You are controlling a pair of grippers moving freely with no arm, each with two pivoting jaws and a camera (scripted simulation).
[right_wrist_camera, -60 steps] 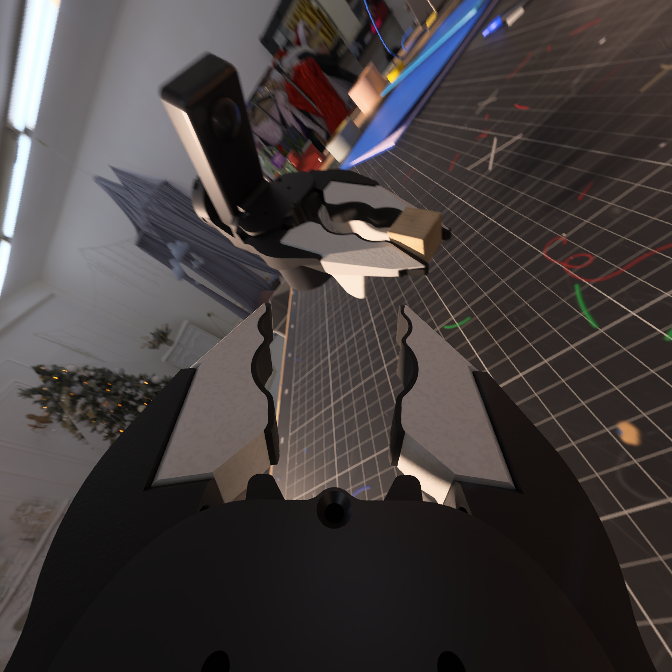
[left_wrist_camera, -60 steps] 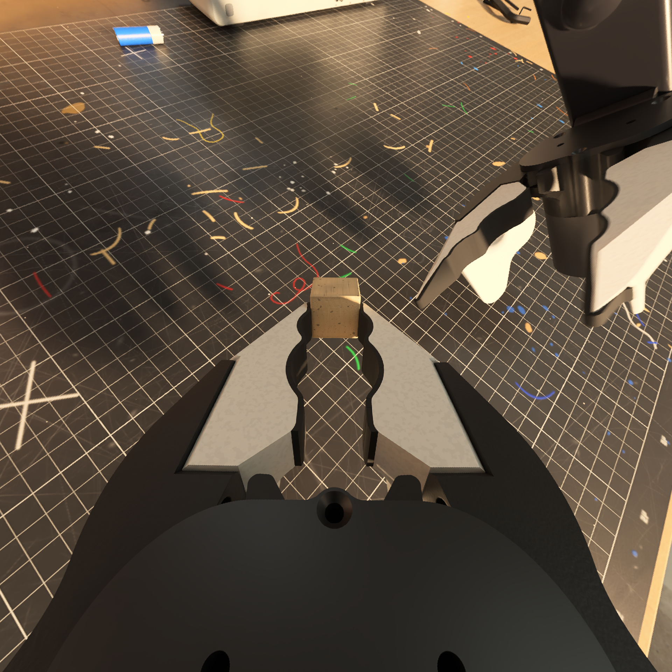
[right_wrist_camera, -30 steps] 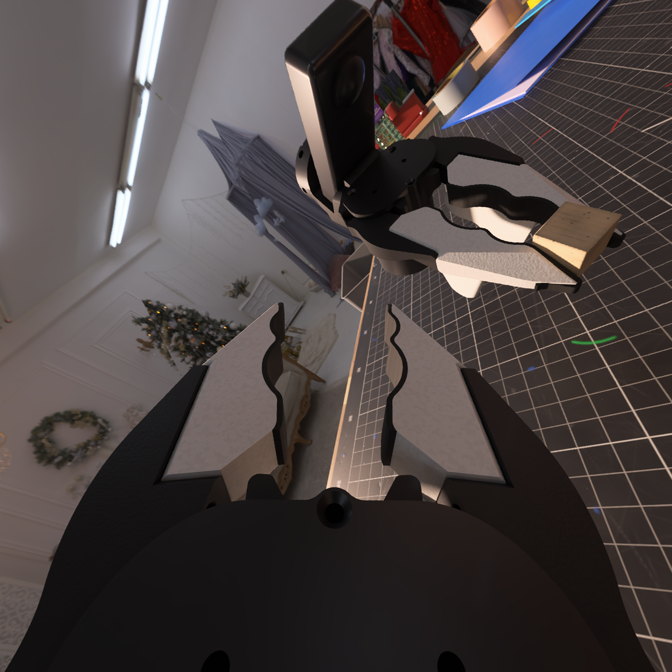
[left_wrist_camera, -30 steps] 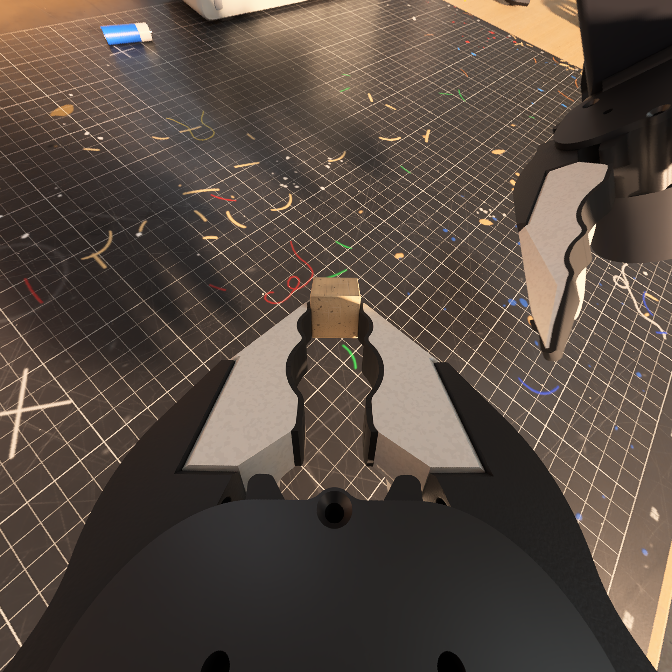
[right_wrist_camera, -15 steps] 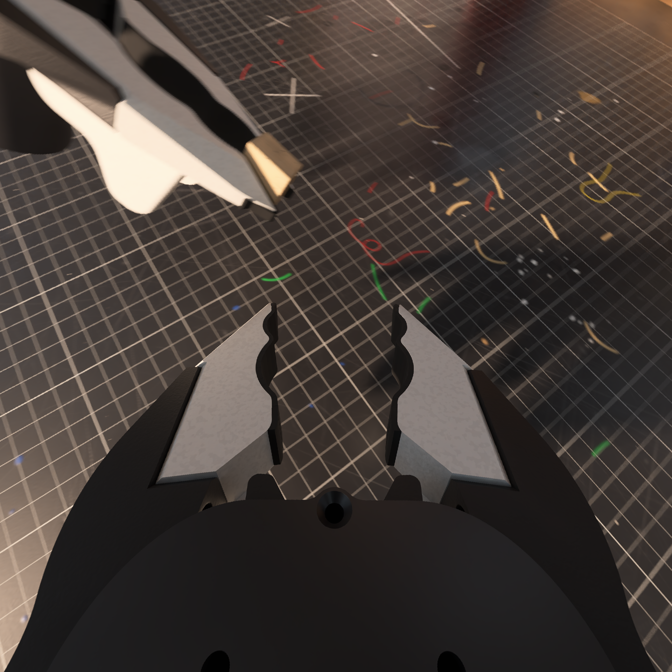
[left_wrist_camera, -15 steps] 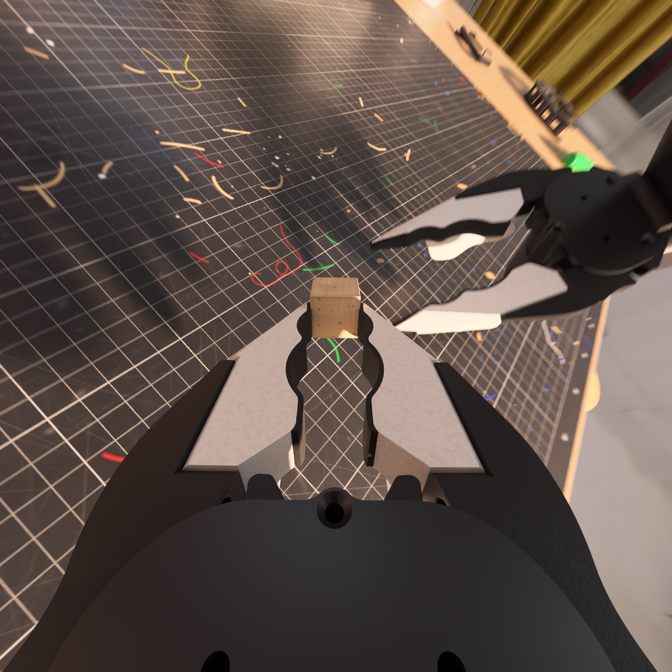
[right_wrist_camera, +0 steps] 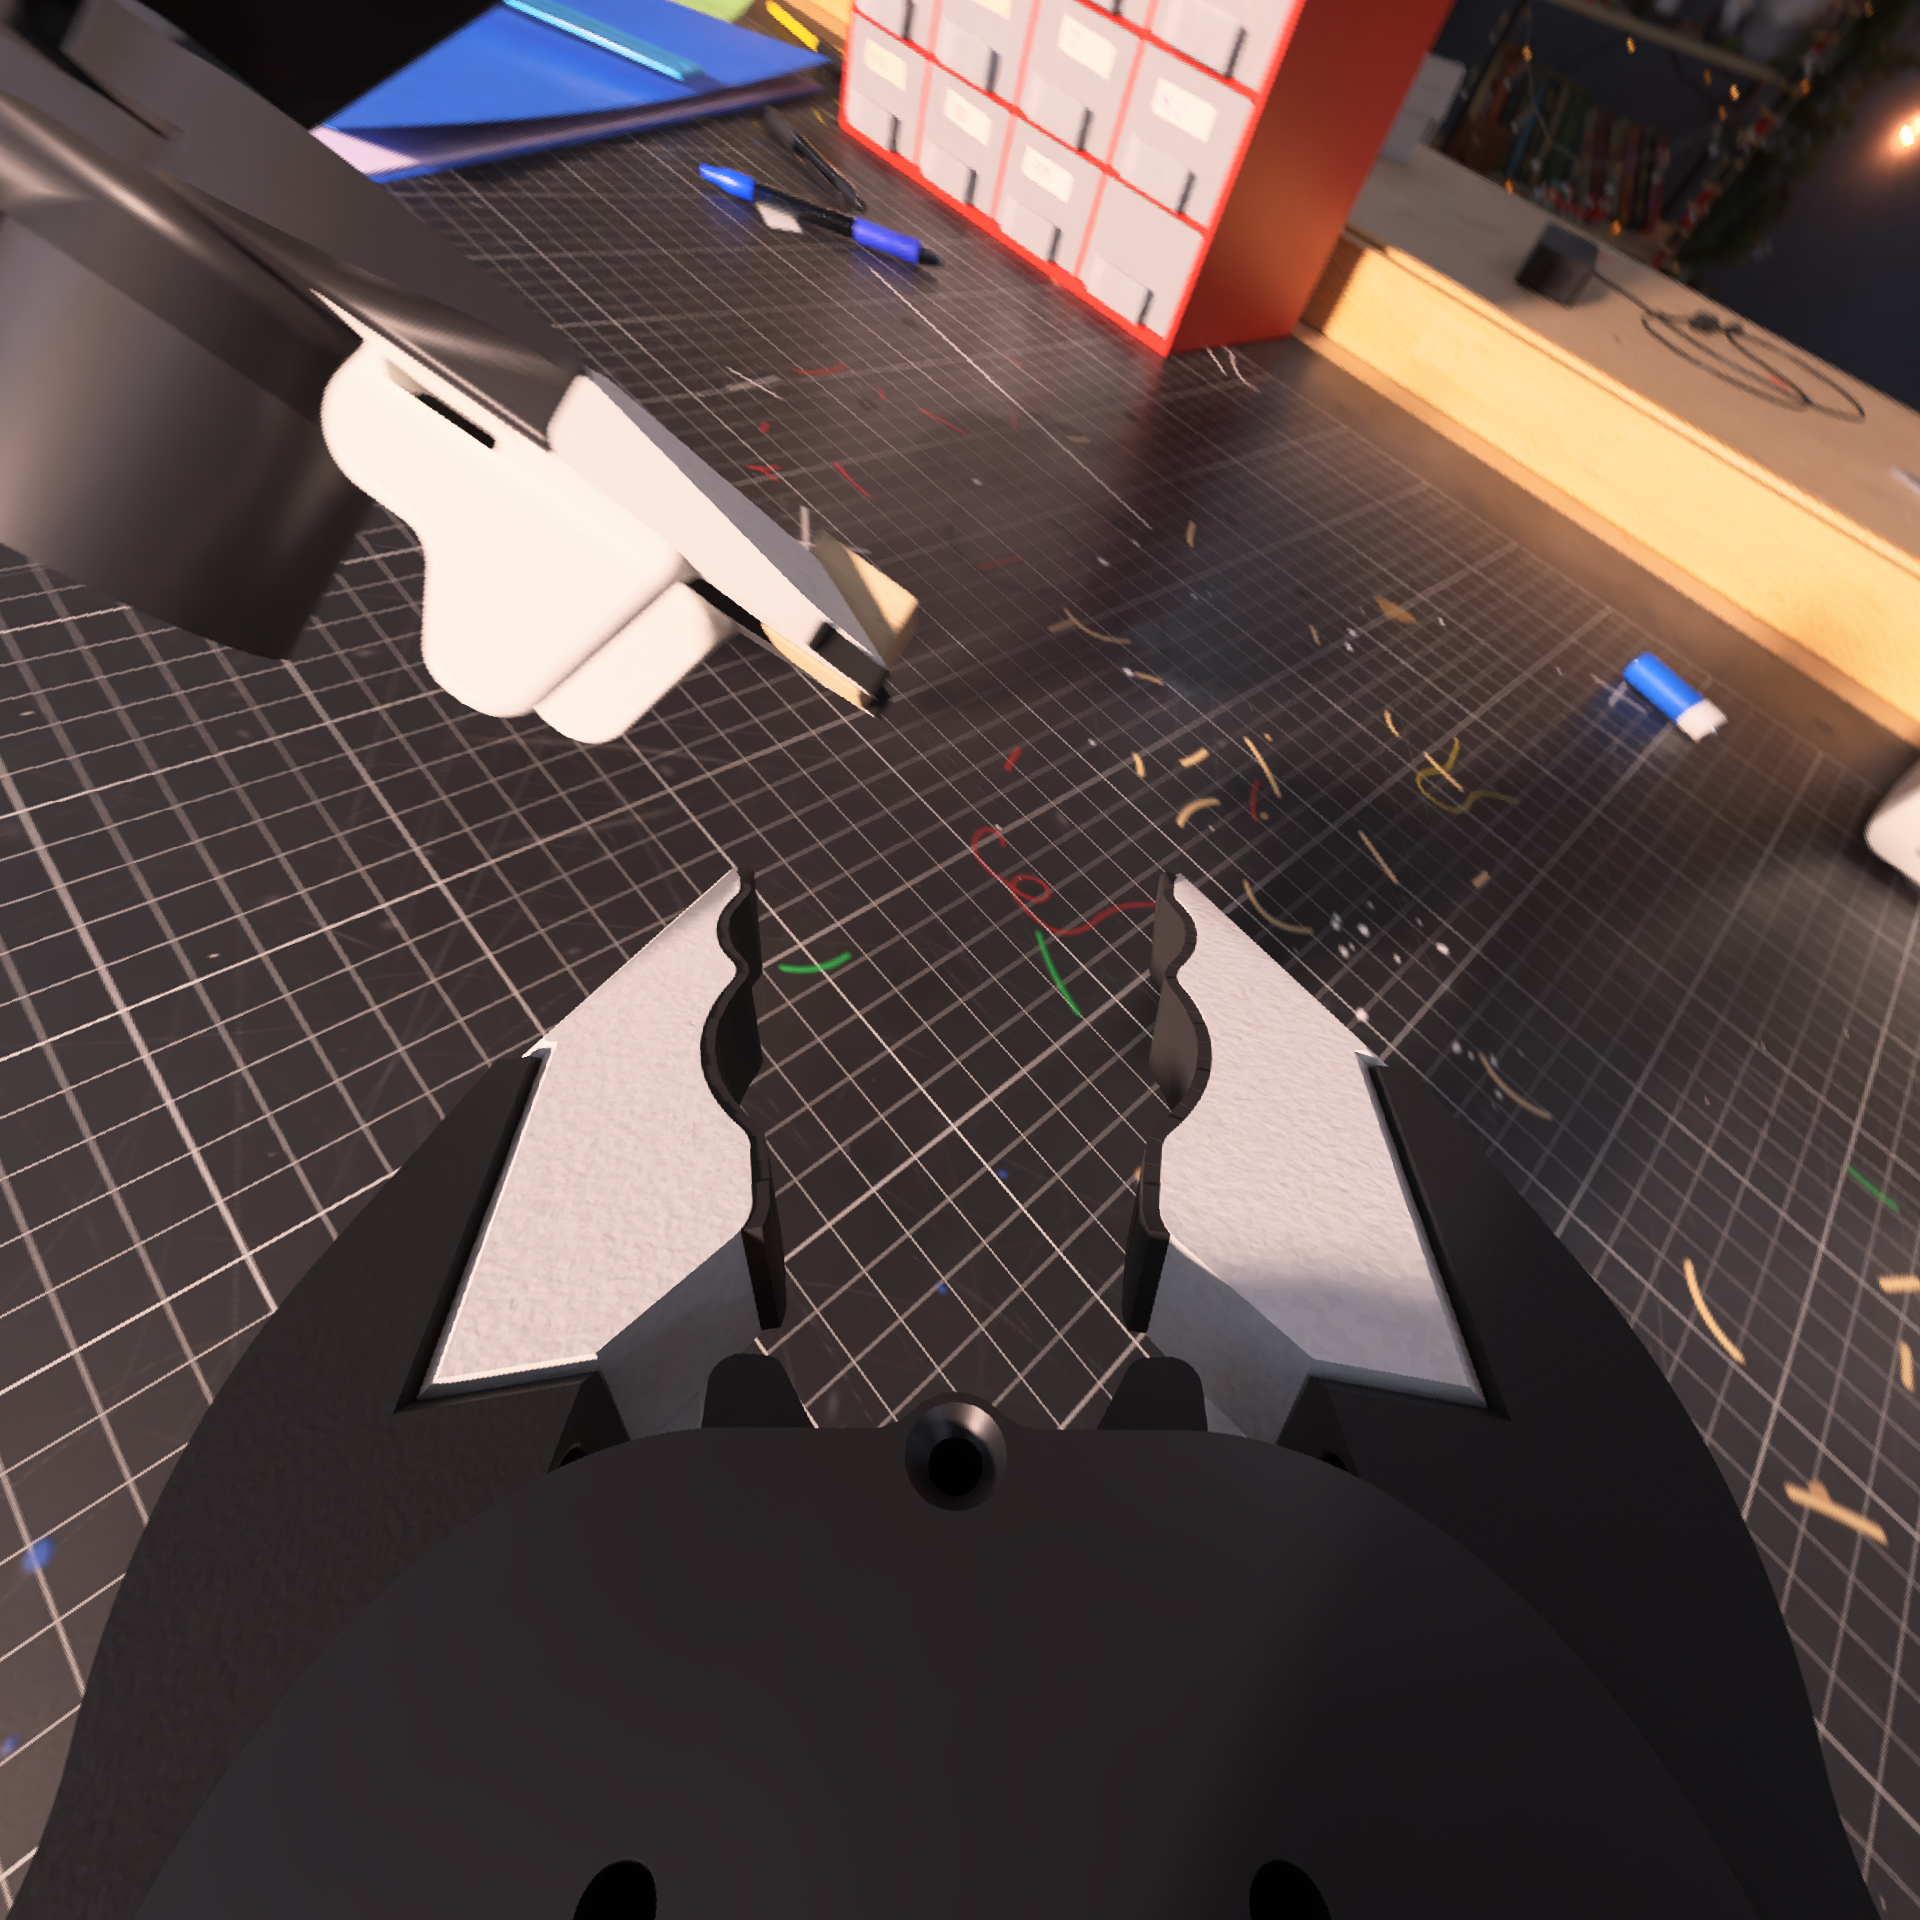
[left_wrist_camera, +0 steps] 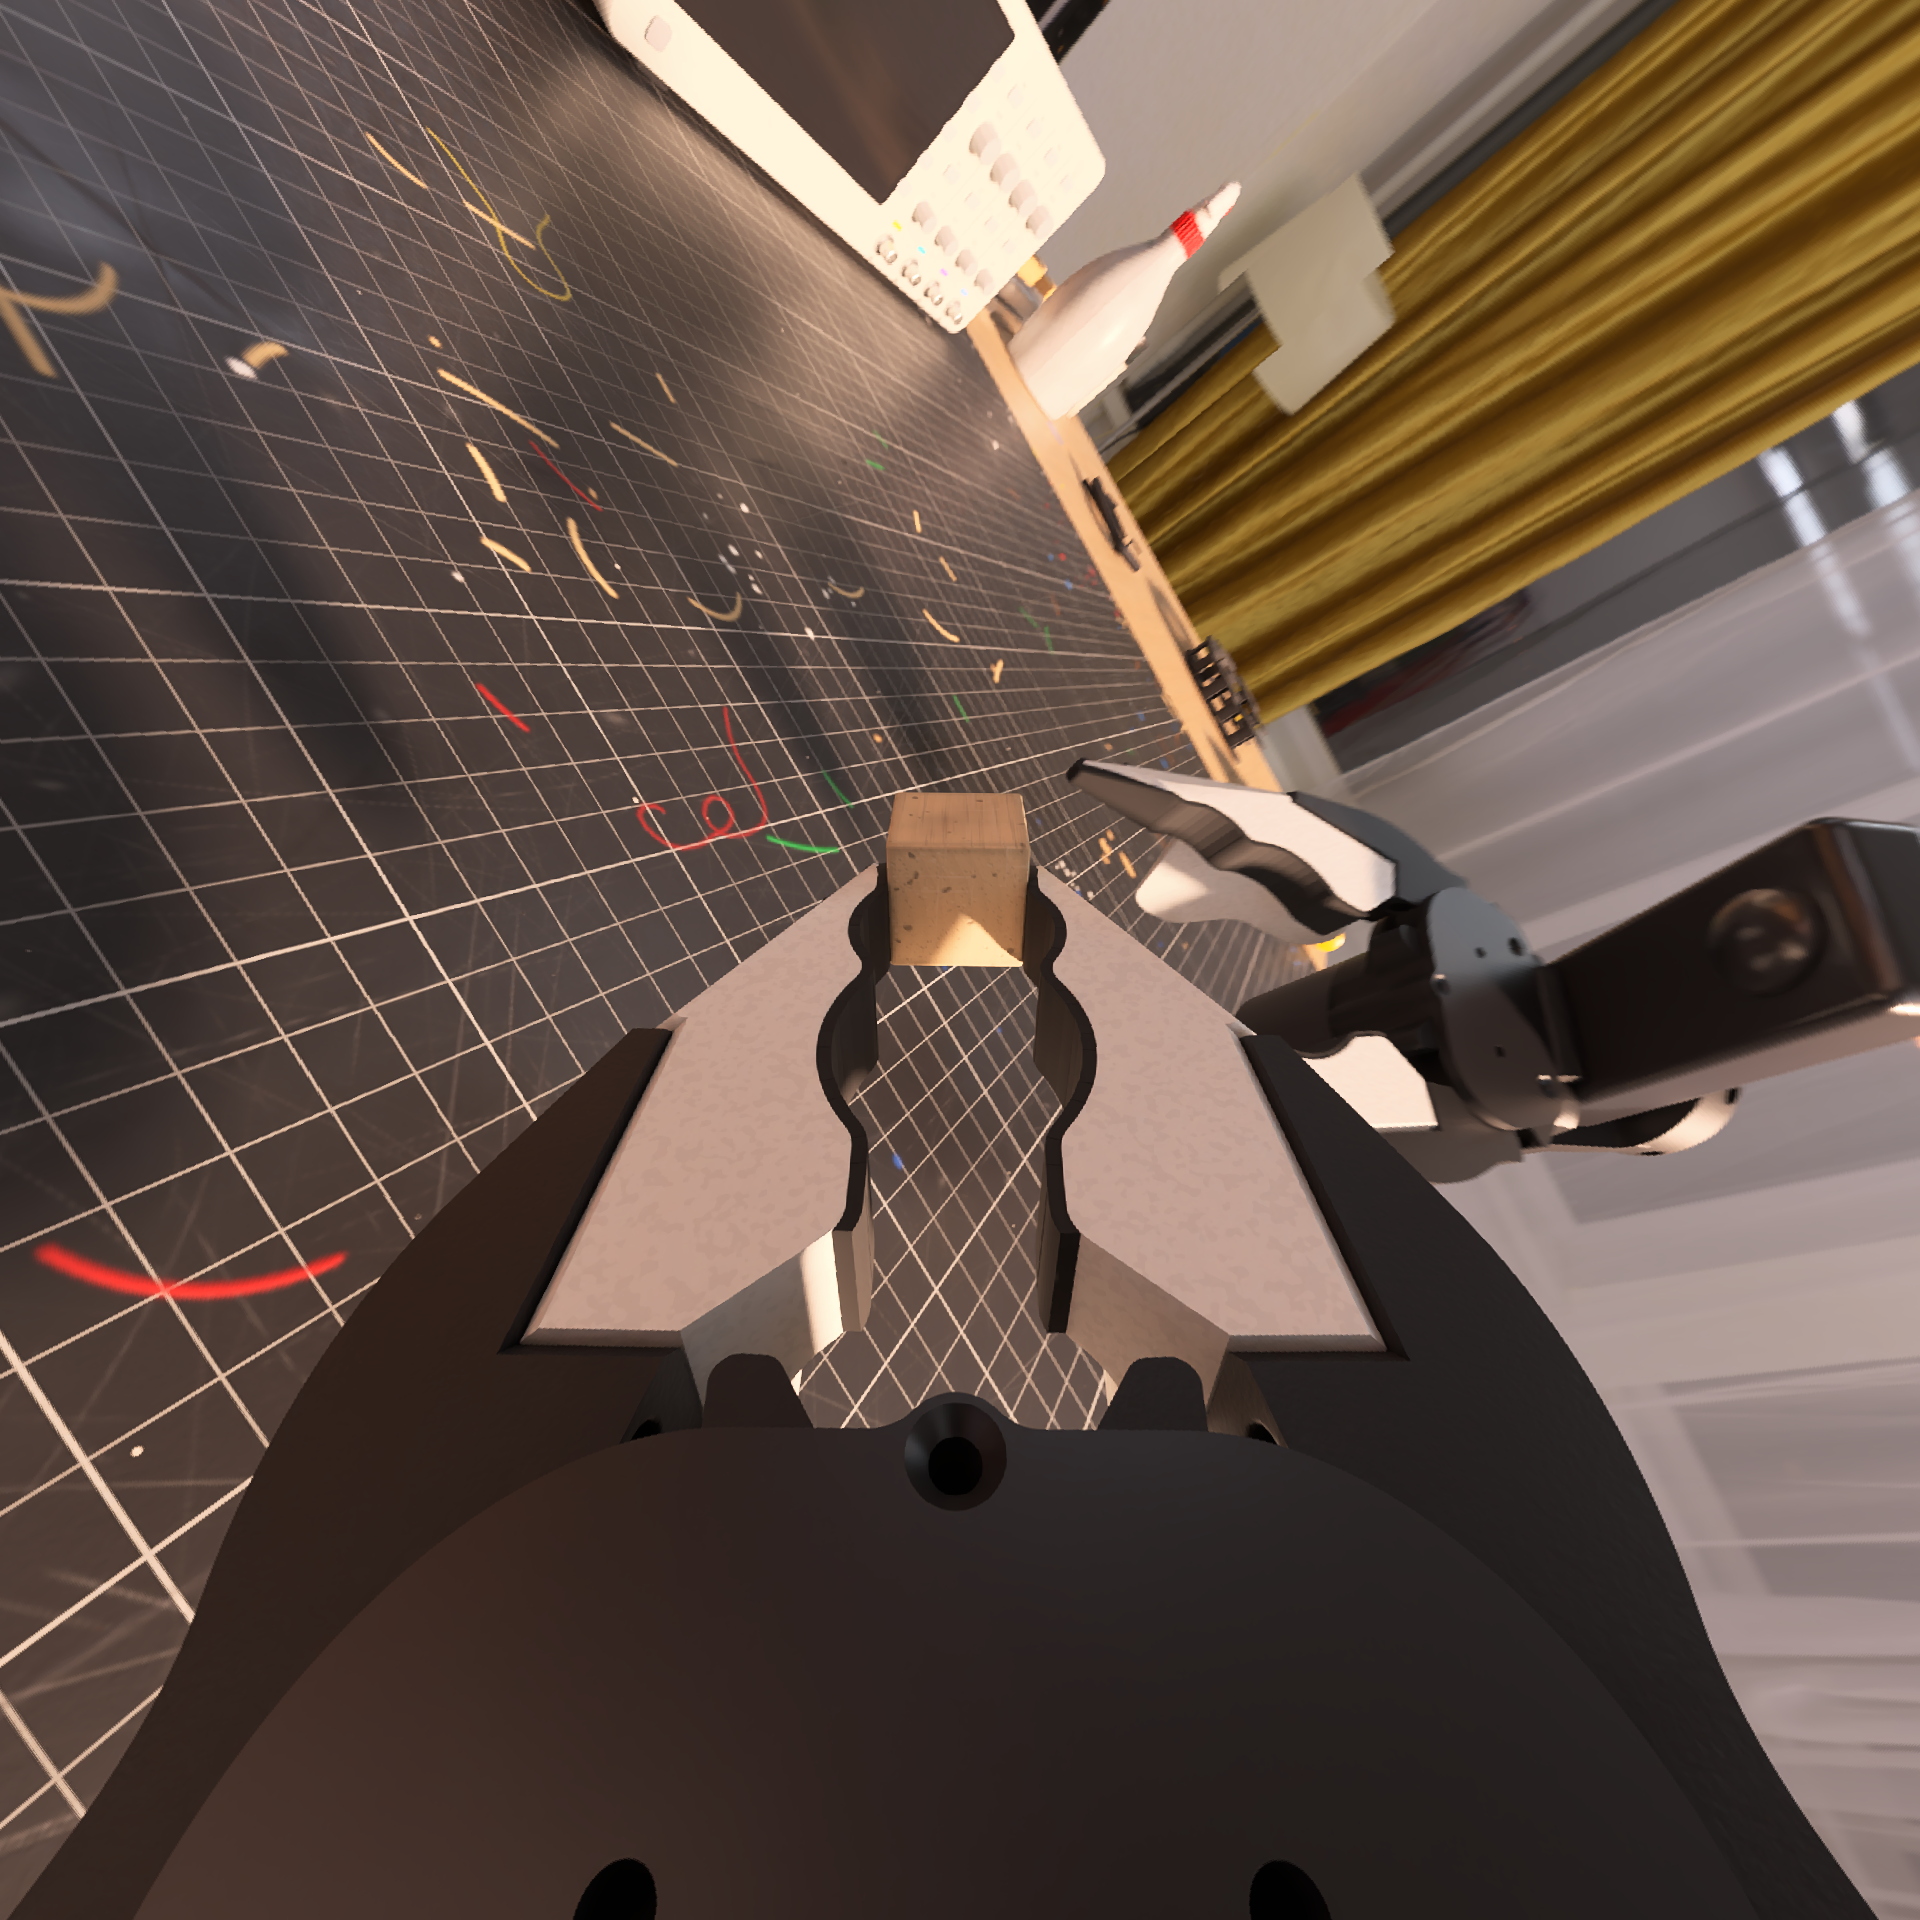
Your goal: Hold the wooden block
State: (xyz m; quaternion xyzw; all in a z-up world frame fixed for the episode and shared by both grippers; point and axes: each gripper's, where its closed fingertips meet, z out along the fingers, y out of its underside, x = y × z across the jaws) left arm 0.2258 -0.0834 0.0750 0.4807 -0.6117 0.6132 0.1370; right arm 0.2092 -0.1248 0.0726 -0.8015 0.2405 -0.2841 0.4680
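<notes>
So the left gripper (left_wrist_camera: 956, 894) has swung round toward the gold curtain (left_wrist_camera: 1507, 395), fingers still clenched on the small pale wooden block (left_wrist_camera: 954, 883), well above the black gridded counter (left_wrist_camera: 312, 727). Just right of the block, the right gripper (right_wrist_camera: 956, 894) hangs spread, empty. Hold looks solid.

— What do we see of our left gripper (left_wrist_camera: 956, 914)?
— A matte black rounded housing, pale grey speckled fingers (left_wrist_camera: 727, 1122) with wavy black inner edges, and one recessed screw at six o'clock of the jaws.
— And our right gripper (right_wrist_camera: 956, 904)?
— The same build; two oval holes sit low in its black shell.
</notes>
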